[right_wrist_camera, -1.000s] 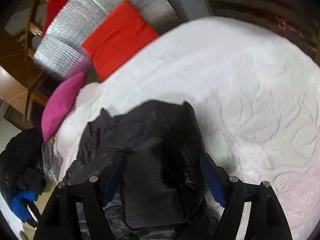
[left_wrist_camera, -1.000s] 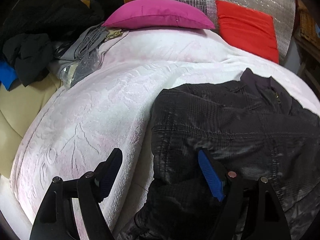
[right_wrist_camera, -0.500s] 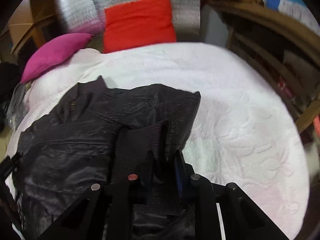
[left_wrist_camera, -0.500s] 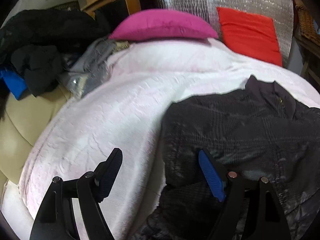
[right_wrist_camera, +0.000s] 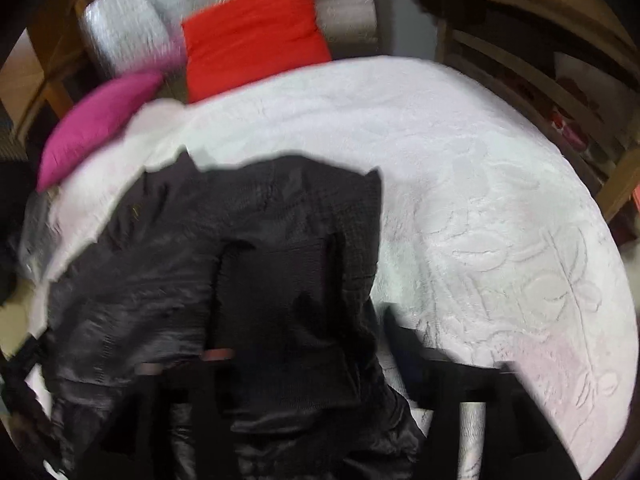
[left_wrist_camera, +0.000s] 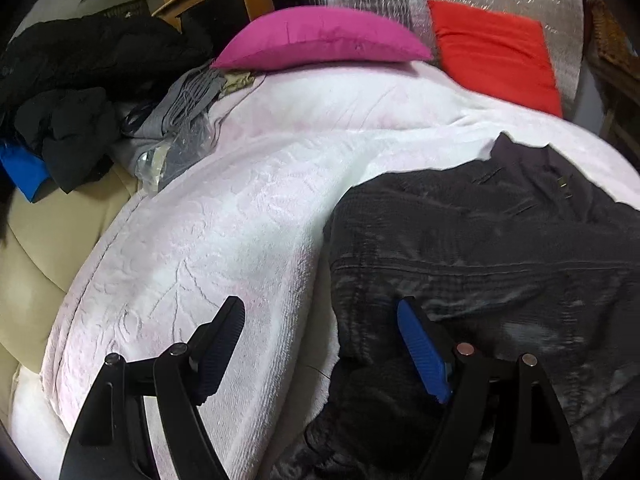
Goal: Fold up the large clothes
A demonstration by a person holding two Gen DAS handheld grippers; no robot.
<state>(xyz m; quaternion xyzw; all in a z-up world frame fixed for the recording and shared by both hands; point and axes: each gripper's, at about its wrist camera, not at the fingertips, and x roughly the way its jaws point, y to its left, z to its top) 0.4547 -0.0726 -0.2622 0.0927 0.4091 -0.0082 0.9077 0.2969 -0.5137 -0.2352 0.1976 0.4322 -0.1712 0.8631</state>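
Observation:
A large black jacket (left_wrist_camera: 500, 248) lies spread on a bed with a white textured cover (left_wrist_camera: 224, 220). My left gripper (left_wrist_camera: 324, 344) is open and empty, low over the jacket's left edge, its right finger above the dark cloth. In the right wrist view the jacket (right_wrist_camera: 208, 264) lies with a dark sleeve (right_wrist_camera: 288, 320) folded across it. My right gripper (right_wrist_camera: 308, 364) is blurred by motion; its fingers stand wide apart on either side of the sleeve, which hangs between them.
A magenta pillow (left_wrist_camera: 320, 38) and a red cushion (left_wrist_camera: 496, 52) lie at the bed's head against silver foil. A heap of dark and grey clothes (left_wrist_camera: 80, 92) sits at the left. Wooden furniture (right_wrist_camera: 540, 48) stands to the right of the bed.
My right gripper was shut on the sleeve half a second ago and has opened wide. The left gripper has barely shifted and stays open.

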